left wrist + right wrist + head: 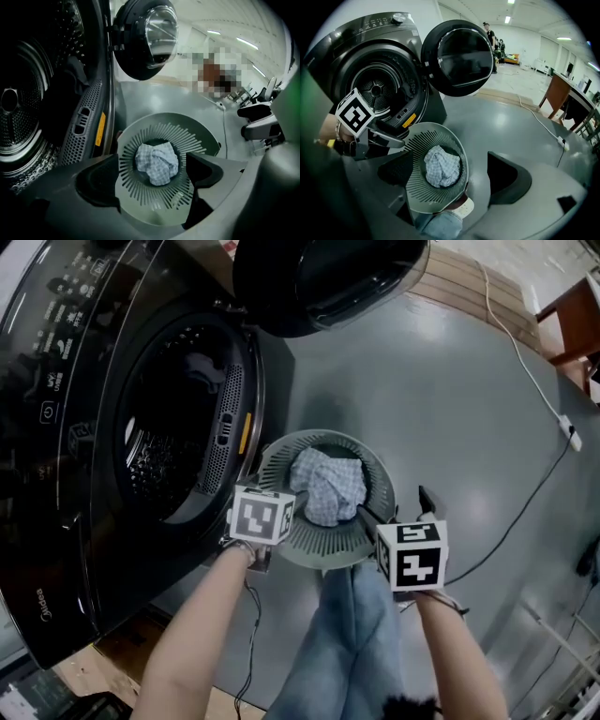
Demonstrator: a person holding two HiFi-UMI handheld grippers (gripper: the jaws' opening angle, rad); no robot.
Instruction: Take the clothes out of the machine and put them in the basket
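The head view is dim and cool. The floor [450, 381] carries a soft pale sheen toward the top, and the drum [159, 456] sinks into near black. Strip lights [507, 18] on the ceiling give the light and show in both gripper views as bright, slightly blown bars. The door [157, 33] glass catches white glare in the left gripper view. Both gripper views bend strongly at the edges, with black corners and a green smear along one side. The left gripper [151, 168] and right gripper [450, 168] look soft and out of focus in their own views. The cloth [326, 486] in the basket [328, 545] is bright and fairly sharp. Shadows are faint and diffuse.
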